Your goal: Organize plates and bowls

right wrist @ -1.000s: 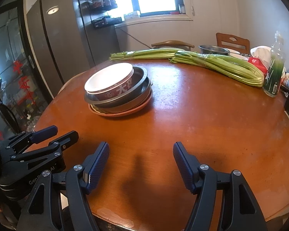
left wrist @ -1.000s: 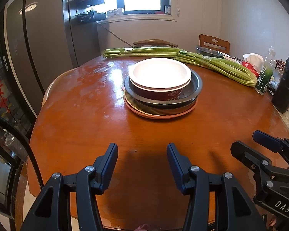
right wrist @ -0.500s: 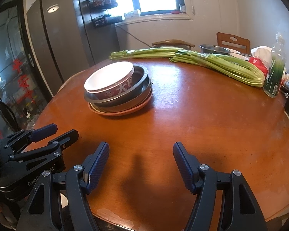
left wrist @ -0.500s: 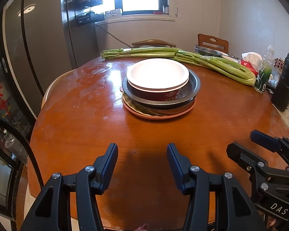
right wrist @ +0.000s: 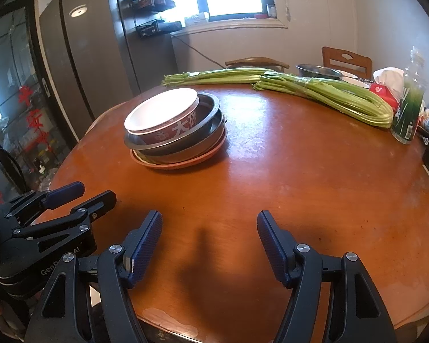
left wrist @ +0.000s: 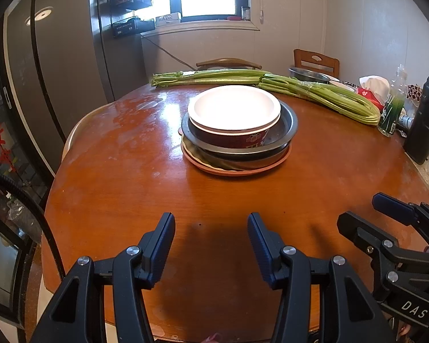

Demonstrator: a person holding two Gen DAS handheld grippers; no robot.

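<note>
A stack of dishes stands in the middle of the round wooden table: a white-lined dark red bowl on top, inside a grey metal basin, over a pink plate. The stack also shows in the right wrist view, with the bowl on top and the pink plate at the bottom. My left gripper is open and empty over the table's near edge. My right gripper is open and empty beside it. Both are well short of the stack.
Long bundles of celery lie across the far side. A green bottle, a black flask, a metal bowl and a red packet sit at the far right. Chairs and a fridge stand beyond the table.
Both grippers have stayed open and almost still; the views have shifted only slightly, the stack sitting a little nearer and lower in the left wrist view.
</note>
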